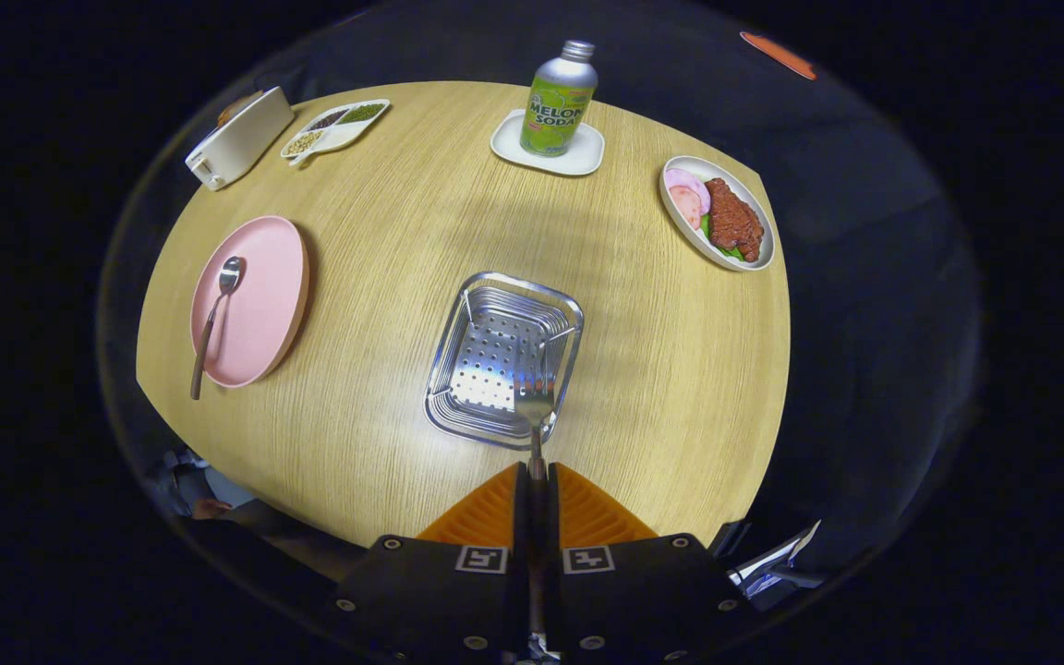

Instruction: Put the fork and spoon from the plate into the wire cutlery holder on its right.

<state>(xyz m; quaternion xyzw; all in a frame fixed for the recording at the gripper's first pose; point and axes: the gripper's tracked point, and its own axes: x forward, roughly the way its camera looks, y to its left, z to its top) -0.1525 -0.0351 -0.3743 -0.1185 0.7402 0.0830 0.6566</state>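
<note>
While the gripper (537, 473) is held above the near side of the round wooden table (403, 231), its two fingers are seen pressed together on the handle of a fork (534, 411), so the jaws are closed narrowly around it. From the fingertips the fork is pointed forward, and its tines are seen over the near right corner of the metal cutlery holder (504, 356), a square perforated basket set just ahead of the fingers; whether the tines touch the basket cannot be told. Well to the left of the holder a pink plate (259, 296) is placed, and on it a spoon (213, 319) is laid with its bowl toward the far side and its handle reaching past the plate's near rim. Beyond the holder a melon soda bottle (558, 97) is stood upright on a small white dish (578, 159). To the far right an oval plate of sliced meat (719, 222) is set. At the far left a white box (238, 139) and a divided tray of beans (336, 125) are seen side by side.
</note>
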